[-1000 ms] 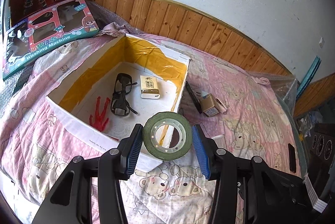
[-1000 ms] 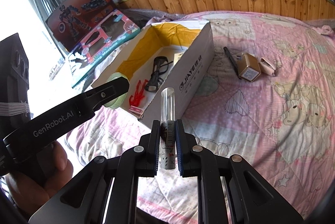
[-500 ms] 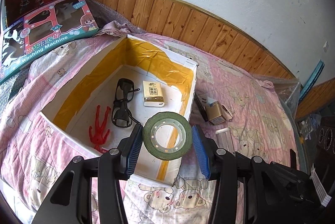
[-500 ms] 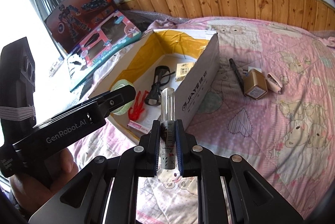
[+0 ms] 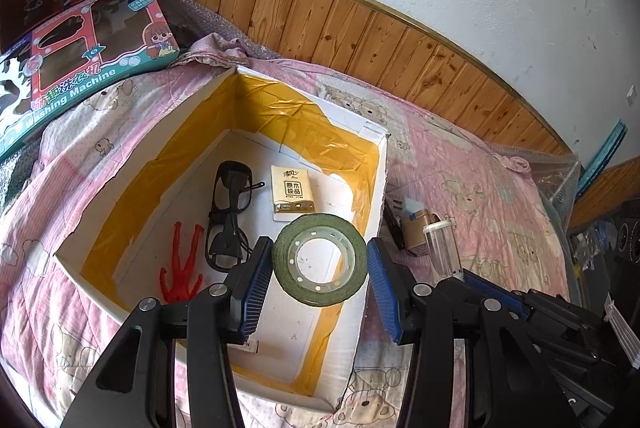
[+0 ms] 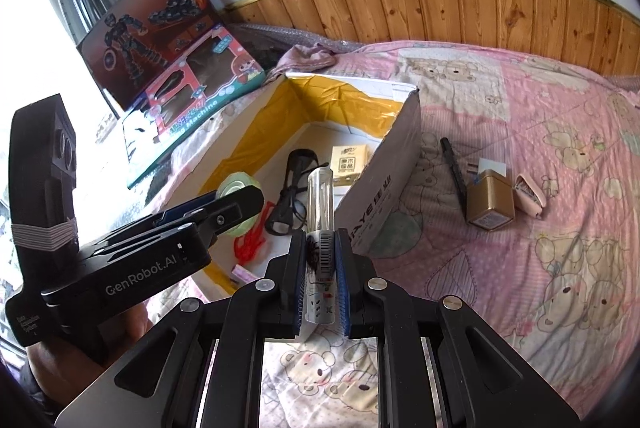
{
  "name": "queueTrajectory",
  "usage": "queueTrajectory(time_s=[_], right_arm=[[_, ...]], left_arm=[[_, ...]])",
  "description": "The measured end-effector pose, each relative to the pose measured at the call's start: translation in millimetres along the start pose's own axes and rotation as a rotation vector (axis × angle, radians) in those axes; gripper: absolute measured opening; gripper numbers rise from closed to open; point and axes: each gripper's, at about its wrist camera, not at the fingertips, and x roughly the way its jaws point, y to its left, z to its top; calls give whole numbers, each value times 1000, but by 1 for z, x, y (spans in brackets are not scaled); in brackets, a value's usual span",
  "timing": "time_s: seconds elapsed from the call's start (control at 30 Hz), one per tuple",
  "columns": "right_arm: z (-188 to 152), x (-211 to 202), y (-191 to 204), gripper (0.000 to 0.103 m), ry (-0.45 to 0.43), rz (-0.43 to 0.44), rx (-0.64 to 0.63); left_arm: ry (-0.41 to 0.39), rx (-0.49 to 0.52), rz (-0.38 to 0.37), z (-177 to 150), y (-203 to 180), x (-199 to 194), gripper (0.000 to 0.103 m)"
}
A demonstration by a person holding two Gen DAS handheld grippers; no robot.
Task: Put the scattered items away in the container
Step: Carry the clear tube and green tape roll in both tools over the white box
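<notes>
Left wrist view: tape roll over the box

Over the cardboard box [image 5: 380,163] on the bed, the left gripper [image 5: 318,276] clamps a green tape roll [image 5: 320,259]. Right of the box, the right gripper [image 6: 320,260] pinches a clear tube [image 6: 320,203] upright near the box's wall.

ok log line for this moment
left hand-held gripper: holds tape roll over box | right hand-held gripper: holds clear tube | neither released

Black left tool [image 6: 224,205] (white "GenRobot.AI" lettering), silver screws, blue pads [image 5: 256,280].
</notes>
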Motion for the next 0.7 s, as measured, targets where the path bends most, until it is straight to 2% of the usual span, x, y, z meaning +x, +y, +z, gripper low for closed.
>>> queueTrajectory(time_s=[0.5,0.7], right_arm=[[55,29,-8,14,23,21,-62],[81,46,-9,14,56,68,-77]], left_arm=[[71,-66,-1,20,8,32,49],[95,-75,24,19,7,41,49]])
